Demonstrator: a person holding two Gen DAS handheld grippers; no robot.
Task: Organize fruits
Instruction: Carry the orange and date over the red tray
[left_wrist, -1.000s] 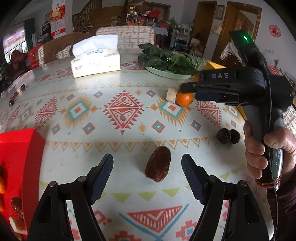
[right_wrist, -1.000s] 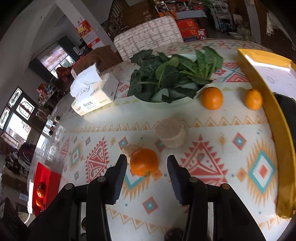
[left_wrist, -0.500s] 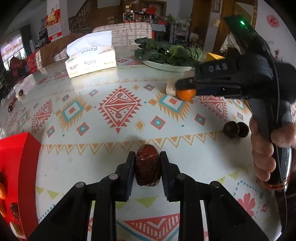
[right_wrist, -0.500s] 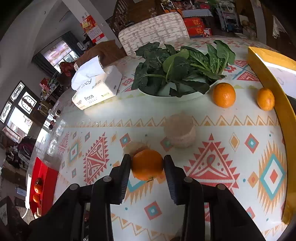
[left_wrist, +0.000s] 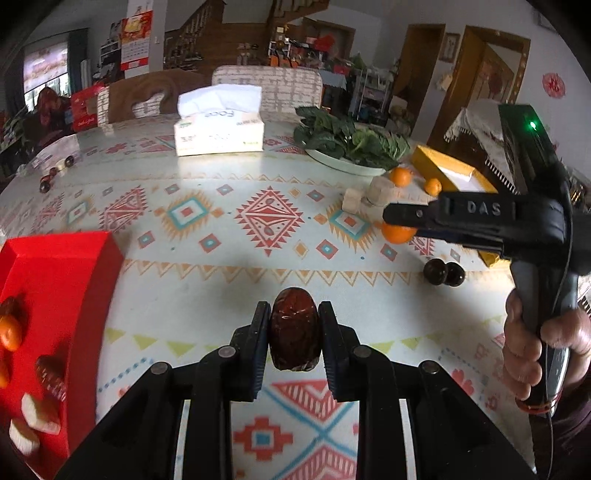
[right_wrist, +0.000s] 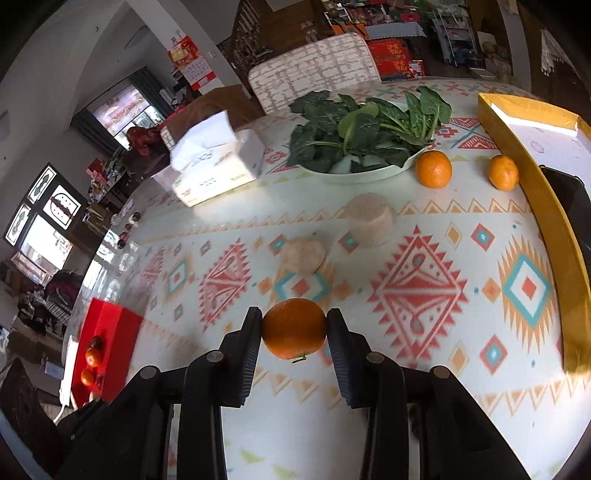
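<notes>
My left gripper (left_wrist: 294, 326) is shut on a dark red date (left_wrist: 294, 332), held just above the patterned tablecloth. A red box (left_wrist: 55, 295) at the left holds dates, a mandarin and pale fruit chunks. My right gripper (right_wrist: 294, 334) is shut on a mandarin (right_wrist: 294, 328), lifted off the cloth. In the left wrist view the right gripper (left_wrist: 397, 225) shows at the right, with its mandarin (left_wrist: 397, 233) under the black finger. Two more mandarins (right_wrist: 434, 169) (right_wrist: 503, 172) lie near the greens plate. Two pale chunks (right_wrist: 371, 219) (right_wrist: 303, 254) sit mid-table.
A white plate of leafy greens (right_wrist: 364, 133) and a tissue box (right_wrist: 212, 162) stand at the back. A yellow box (right_wrist: 535, 177) runs along the right edge. Two dark round fruits (left_wrist: 442, 272) lie near a hand (left_wrist: 539, 350). The red box (right_wrist: 107, 332) sits far left.
Both grippers closed on their fruit: the left on the date, the right on the mandarin. Both then lifted and drew back, and the red box came nearer in the left view.
</notes>
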